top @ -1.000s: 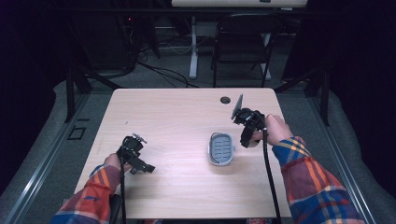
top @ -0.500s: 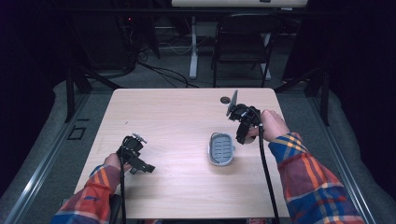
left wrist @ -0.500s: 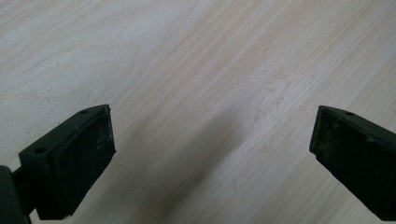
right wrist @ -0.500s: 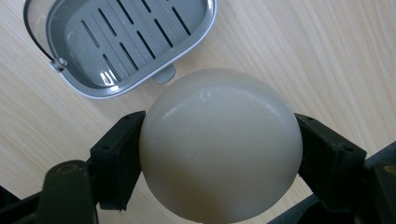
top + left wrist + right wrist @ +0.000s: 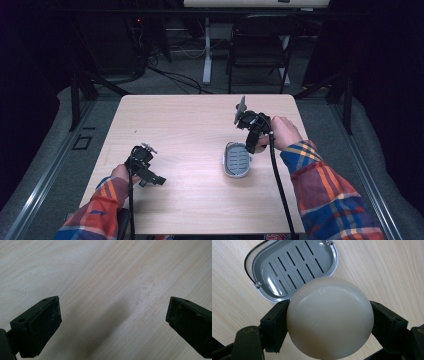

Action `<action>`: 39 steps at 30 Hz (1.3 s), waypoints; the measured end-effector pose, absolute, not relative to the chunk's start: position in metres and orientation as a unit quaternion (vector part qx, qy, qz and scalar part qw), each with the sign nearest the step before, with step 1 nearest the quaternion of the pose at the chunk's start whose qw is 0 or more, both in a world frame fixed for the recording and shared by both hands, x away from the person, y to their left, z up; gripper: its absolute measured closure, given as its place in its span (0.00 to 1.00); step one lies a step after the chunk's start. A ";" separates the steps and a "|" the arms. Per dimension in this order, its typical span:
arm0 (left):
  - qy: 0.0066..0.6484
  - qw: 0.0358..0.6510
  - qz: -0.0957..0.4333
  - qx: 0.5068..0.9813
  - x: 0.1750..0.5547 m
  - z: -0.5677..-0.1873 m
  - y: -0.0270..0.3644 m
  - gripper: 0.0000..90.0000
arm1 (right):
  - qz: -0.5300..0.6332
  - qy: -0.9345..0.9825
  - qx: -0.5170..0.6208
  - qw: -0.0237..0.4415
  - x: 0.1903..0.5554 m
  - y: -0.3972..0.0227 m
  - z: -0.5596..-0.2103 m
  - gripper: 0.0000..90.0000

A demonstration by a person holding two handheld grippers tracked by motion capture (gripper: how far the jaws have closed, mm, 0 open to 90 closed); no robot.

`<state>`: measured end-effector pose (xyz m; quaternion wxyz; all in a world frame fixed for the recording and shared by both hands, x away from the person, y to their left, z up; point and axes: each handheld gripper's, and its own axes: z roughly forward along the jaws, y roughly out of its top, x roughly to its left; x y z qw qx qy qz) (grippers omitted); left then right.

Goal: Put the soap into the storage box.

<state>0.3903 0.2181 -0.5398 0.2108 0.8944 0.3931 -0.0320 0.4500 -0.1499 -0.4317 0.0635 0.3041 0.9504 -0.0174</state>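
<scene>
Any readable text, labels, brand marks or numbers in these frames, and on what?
None can be read.
Soap, held in the right gripper: plain cream surface, no stamp visible.
Soap dish: grey slotted tray, no marking.
Left gripper: bare black pads, no lettering.
Table: plain wood grain.
The dim background in the high view has nothing legible.

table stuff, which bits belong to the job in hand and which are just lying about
In the job:
- round soap, clamped in the right hand-held gripper
- grey soap dish

Lying about:
- small dark disc
- folding chair behind the table
</scene>
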 end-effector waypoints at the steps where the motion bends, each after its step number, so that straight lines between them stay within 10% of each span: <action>1: 0.393 0.211 -0.032 0.894 0.390 -0.540 0.218 0.00 | -0.020 0.951 0.303 0.063 0.450 -0.149 -0.431 0.25; 39: 0.392 0.210 -0.033 0.895 0.390 -0.540 0.218 0.00 | -0.013 0.962 0.271 0.043 0.449 -0.110 -0.449 0.25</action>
